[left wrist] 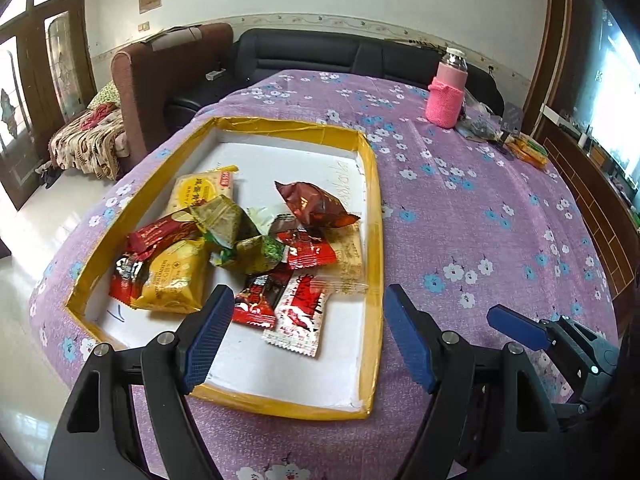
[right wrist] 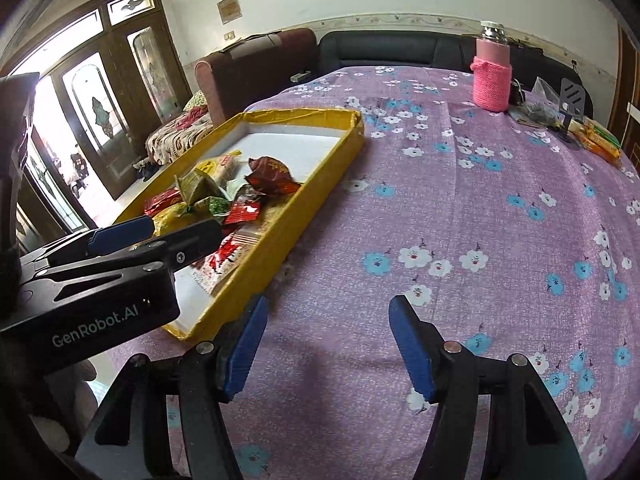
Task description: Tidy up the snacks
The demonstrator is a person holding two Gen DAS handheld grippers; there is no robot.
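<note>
The tray (left wrist: 374,216) sits toward the left edge of the tabletop (left wrist: 480,220), its yellow rim raised all round and its left side running close beside the cloth's drop-off. To its right the purple flowered cloth lies bare across a wide stretch, up to a pink bottle (left wrist: 446,92) and some small packets (left wrist: 526,151) at the far right corner.

The snacks (left wrist: 240,248) are heaped in the tray's middle and near half, with white floor showing at the far end and along the near rim. A dark red bag (left wrist: 316,204) lies farthest back; a yellow pack (left wrist: 172,276) lies at the left; a white-and-red sachet (left wrist: 300,312) lies nearest.

The left claw (left wrist: 308,336) hangs over the tray's near end, fingers spread wide and holding nothing; the sachet lies just ahead between them.

The right claw (right wrist: 328,344) is over bare cloth just right of the tray's near corner, fingers likewise apart and empty, the snacks off to its left.
</note>
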